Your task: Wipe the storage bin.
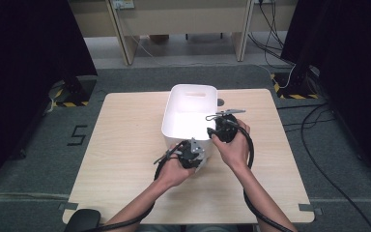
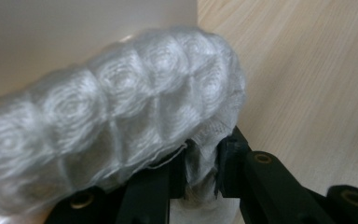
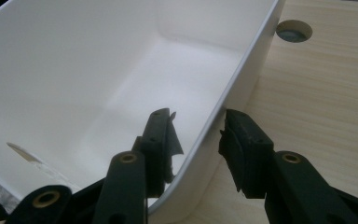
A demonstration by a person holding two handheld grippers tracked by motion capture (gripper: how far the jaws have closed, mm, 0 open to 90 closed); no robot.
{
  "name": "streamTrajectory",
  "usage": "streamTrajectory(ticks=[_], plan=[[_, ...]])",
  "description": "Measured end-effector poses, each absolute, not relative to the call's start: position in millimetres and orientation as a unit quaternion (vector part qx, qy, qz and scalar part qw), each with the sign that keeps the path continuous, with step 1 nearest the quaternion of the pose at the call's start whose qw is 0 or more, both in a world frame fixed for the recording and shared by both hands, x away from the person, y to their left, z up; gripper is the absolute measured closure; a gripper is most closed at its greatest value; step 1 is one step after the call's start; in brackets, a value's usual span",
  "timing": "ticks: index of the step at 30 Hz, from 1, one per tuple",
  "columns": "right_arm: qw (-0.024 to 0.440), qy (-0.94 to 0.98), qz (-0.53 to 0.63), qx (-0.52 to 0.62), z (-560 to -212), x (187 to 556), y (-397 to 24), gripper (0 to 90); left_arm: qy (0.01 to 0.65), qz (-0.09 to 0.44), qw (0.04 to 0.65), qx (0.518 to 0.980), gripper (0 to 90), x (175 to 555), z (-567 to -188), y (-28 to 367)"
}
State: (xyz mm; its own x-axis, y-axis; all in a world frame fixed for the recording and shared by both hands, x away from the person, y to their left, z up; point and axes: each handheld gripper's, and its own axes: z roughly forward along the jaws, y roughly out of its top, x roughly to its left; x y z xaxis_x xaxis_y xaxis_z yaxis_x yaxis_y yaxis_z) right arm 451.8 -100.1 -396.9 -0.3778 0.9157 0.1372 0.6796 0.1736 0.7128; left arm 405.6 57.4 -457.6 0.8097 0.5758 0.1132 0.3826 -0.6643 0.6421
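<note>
Where clamped, cloth (image 2: 121,116) lengthwise leftward

bin (image 1: 192,113) mid-table (image 1: 125,145); cloth (image 2: 112,121) against near wall

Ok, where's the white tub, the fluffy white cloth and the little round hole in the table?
tub (image 1: 192,92): high view, far wall.
cloth (image 2: 121,107): left gripper view, bumpy middle.
hole (image 3: 294,31): right gripper view, its centre.

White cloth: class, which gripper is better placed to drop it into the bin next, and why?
Probably the left. The left gripper is already shut on the cloth, right beside the bin. The right gripper straddles the bin's rim with jaws open, apparently to steady it.
</note>
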Motion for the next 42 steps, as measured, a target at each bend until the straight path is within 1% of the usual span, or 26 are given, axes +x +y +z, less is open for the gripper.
streamTrajectory(ticks=[10, 29, 42], plan=[[0.164, 0.748, 0.360, 0.533, -396.9, 451.7, -100.3, 62.5, 0.266, 0.155, 0.316, 0.898, 76.8, 404.8, -453.7, 54.6], [0.164, 0.748, 0.360, 0.533, -396.9, 452.0, -99.6, 62.4, 0.248, 0.168, 0.352, 0.887, 76.8, 397.3, -413.6, 55.2], [0.160, 0.748, 0.360, 0.535, -396.8, 452.6, -99.6, 62.4, 0.233, 0.169, 0.351, 0.891, 76.8, 396.0, -404.9, 43.6]])
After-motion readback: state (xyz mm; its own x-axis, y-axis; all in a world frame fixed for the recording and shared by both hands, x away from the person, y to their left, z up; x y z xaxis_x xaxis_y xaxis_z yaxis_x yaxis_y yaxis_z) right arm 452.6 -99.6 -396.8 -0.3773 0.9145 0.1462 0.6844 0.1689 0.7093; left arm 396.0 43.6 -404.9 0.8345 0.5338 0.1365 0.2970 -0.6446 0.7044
